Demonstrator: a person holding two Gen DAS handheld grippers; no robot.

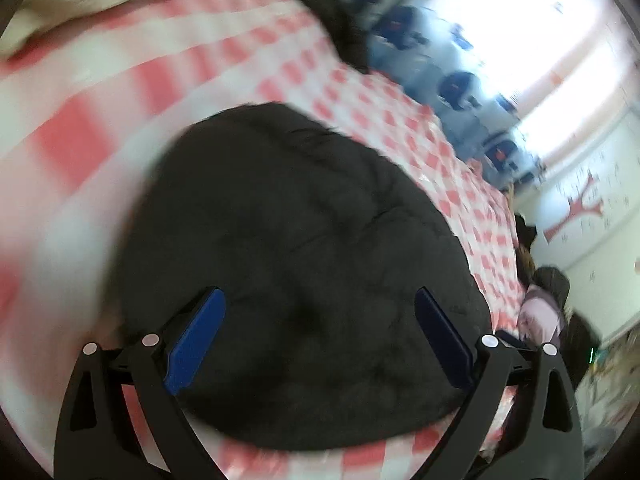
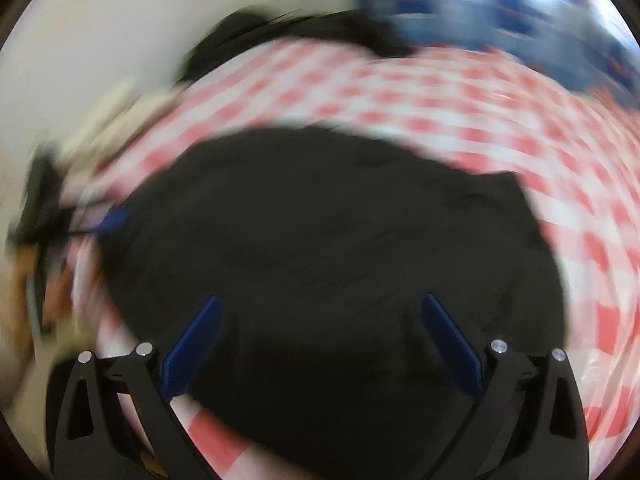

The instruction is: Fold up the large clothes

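A black garment (image 1: pixel 296 280) lies bunched in a compact mound on the red-and-white checkered tablecloth (image 1: pixel 120 92). My left gripper (image 1: pixel 320 300) is open above the garment, its blue pads spread wide with nothing between them. In the right wrist view the same black garment (image 2: pixel 320 248) fills the middle, spread flatter on the checkered cloth (image 2: pixel 500 120). My right gripper (image 2: pixel 322 306) is open over it, empty. Both views are motion-blurred.
Another dark pile (image 1: pixel 332 20) lies at the table's far edge, also in the right wrist view (image 2: pixel 280 36). Blue-and-white machines (image 1: pixel 452 92) stand beyond the table by a bright window. My left gripper shows blurred at the left (image 2: pixel 108 220).
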